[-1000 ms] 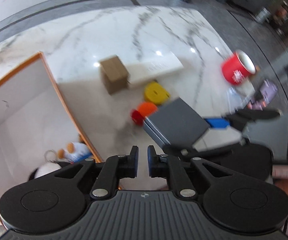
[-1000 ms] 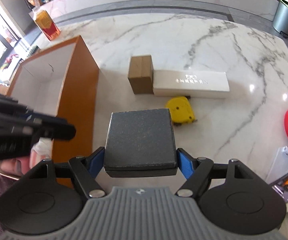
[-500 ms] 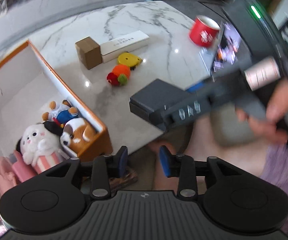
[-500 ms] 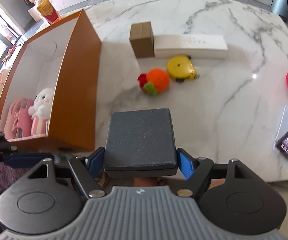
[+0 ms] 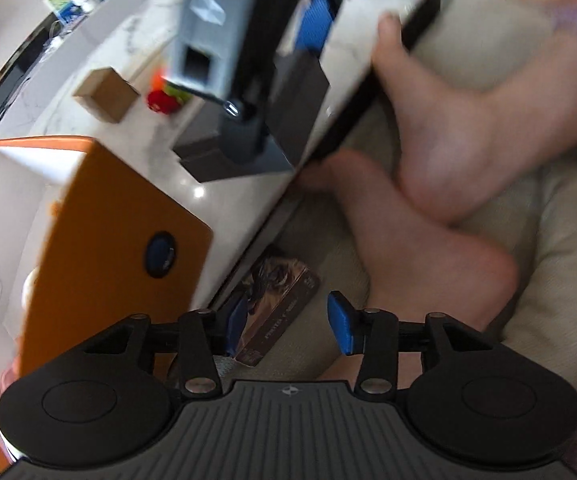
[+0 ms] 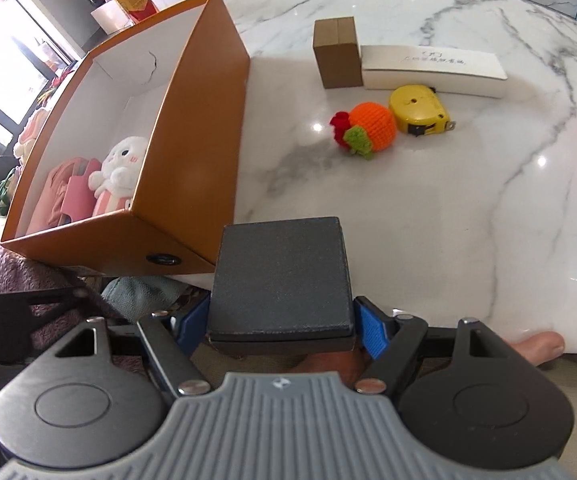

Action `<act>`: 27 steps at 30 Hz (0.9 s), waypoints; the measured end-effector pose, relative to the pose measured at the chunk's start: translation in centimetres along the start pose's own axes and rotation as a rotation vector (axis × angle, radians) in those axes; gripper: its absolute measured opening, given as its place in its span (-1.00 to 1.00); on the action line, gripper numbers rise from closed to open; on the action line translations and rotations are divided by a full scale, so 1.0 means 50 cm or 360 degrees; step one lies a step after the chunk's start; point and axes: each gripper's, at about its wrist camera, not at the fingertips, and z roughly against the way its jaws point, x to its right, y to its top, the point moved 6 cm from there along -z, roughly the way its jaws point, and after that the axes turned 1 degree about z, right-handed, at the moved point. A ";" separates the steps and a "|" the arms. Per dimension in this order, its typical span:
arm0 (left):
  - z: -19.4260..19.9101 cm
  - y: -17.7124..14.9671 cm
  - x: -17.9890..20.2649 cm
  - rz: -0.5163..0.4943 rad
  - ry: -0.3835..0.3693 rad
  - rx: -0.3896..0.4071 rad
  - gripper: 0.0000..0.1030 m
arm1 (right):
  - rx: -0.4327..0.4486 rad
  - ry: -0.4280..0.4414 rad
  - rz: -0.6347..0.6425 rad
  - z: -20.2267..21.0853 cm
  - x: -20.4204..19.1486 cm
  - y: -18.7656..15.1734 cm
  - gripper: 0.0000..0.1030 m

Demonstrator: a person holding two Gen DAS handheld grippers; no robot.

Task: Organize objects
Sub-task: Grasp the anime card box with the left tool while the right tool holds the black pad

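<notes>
Between right tongs (image 6: 280, 332), dark box (image 6: 282, 276) clamped, left tongs (image 5: 288, 326) opening, empty

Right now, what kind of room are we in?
Probably a living room at home. A low marble table stands by a beige cushioned seat, an orange box holds a plush bunny, and bright windows show behind.

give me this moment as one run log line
right gripper: shut on dark box | left gripper: opening, empty | orange bin: holds plush toys
</notes>
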 end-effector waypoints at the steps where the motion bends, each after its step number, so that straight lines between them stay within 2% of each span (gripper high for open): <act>1: -0.012 0.001 0.002 -0.0041 0.0011 -0.0028 0.13 | -0.0003 0.0004 -0.0003 -0.002 0.001 0.000 0.49; 5: -0.053 -0.001 0.010 -0.0183 0.0030 -0.0129 0.15 | -0.0006 0.0012 -0.0019 -0.006 0.010 0.000 0.49; 10: -0.088 -0.006 0.010 -0.0237 0.0073 -0.0189 0.15 | -0.0008 0.0030 -0.0046 -0.013 0.022 0.003 0.49; 16: -0.103 -0.010 0.004 -0.0228 0.0102 -0.0166 0.22 | -0.0026 0.0037 -0.0054 -0.022 0.030 0.002 0.49; 23: -0.104 -0.020 0.015 -0.0300 0.0168 -0.0141 0.27 | -0.0044 0.0029 -0.0048 -0.028 0.028 -0.001 0.49; 25: -0.100 -0.026 0.028 -0.0373 0.0212 -0.0126 0.20 | -0.0046 0.0023 -0.0046 -0.028 0.026 -0.002 0.49; 27: -0.095 -0.032 0.040 -0.0432 0.0218 -0.0123 0.04 | -0.0046 0.0018 -0.0044 -0.025 0.025 -0.003 0.49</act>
